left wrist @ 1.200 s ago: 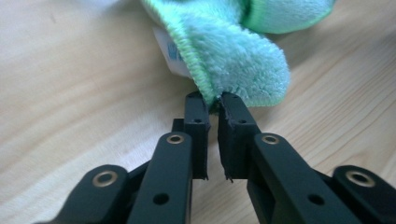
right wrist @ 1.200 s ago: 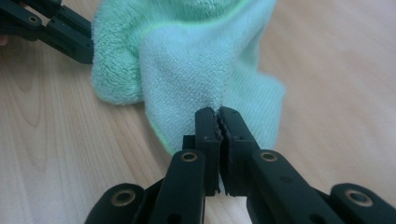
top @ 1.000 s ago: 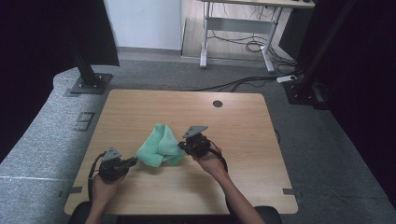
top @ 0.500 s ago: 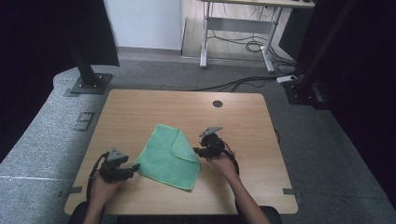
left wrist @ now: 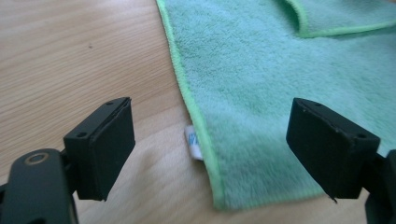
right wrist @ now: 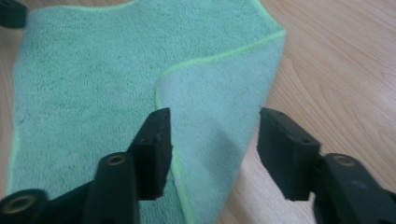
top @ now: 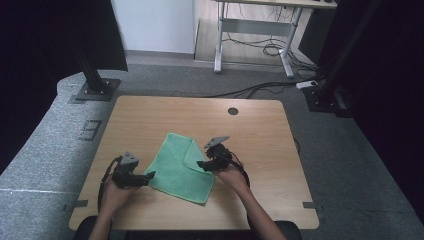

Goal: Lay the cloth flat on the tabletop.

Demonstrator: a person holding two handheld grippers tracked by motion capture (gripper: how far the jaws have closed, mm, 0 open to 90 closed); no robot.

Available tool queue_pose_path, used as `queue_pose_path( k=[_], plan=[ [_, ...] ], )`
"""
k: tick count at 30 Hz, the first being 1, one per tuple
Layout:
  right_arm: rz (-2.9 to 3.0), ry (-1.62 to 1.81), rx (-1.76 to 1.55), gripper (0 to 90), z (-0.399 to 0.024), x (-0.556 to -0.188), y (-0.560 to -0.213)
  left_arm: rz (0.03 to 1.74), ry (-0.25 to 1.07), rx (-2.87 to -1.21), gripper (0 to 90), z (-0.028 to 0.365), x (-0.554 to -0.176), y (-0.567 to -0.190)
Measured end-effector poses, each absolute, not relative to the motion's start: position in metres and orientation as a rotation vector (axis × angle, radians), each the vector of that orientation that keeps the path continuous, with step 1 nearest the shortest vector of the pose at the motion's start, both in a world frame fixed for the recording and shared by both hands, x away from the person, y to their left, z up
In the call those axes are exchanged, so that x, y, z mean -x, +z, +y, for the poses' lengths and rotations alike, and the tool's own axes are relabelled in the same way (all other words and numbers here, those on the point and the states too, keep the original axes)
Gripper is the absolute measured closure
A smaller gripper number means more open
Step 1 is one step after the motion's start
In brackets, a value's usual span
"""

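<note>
The green cloth (top: 179, 167) lies spread on the table (top: 150, 115) with its right corner folded over, both claws, left (top: 148, 176) and right (top: 200, 163), having just been opening with jaws apart beside opposite edges, apparently released to lie flat.

One green cloth (top: 180, 167) — two grippers — one table (top: 150, 115)

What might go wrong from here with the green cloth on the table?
Both grippers' jaws have just been opening, and the green cloth lies released. Its right corner flap is folded over the cloth, so it may stay creased if it is not spread. The left gripper straddles the cloth's edge near the small label; closing there could bunch it.
</note>
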State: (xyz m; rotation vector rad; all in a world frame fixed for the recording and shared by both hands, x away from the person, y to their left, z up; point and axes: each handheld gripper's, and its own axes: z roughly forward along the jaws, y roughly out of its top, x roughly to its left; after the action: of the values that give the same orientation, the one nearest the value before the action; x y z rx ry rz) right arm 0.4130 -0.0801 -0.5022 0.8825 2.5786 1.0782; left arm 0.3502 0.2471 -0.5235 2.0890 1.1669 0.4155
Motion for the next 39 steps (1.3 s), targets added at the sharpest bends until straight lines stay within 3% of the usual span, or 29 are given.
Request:
queue_pose_path(
  k=[7,12,18,29,33,39],
  plan=[
    [2.588,1.093,-0.876,37.8,-0.067,-0.416,-0.502,1.226,0.434,-2.133,15.3,0.245,-0.354,-0.538],
    [2.626,1.078,-0.835,45.3,-0.054,-0.416,-0.505,1.230,0.452,-2.130,14.3,0.247,-0.355,-0.544],
    [2.664,1.041,-0.797,60.4,-0.040,-0.420,-0.513,1.208,0.467,-2.117,13.9,0.248,-0.353,-0.547],
    [2.703,0.960,-0.756,68.7,-0.024,-0.422,-0.530,1.214,0.469,-2.115,13.9,0.248,-0.353,-0.547],
    [2.691,0.949,-0.785,82.6,-0.027,-0.423,-0.531,1.216,0.469,-2.114,13.9,0.248,-0.353,-0.547],
    [2.661,0.955,-0.790,85.0,-0.033,-0.422,-0.523,1.219,0.470,-2.112,13.9,0.247,-0.352,-0.547]
  ],
)
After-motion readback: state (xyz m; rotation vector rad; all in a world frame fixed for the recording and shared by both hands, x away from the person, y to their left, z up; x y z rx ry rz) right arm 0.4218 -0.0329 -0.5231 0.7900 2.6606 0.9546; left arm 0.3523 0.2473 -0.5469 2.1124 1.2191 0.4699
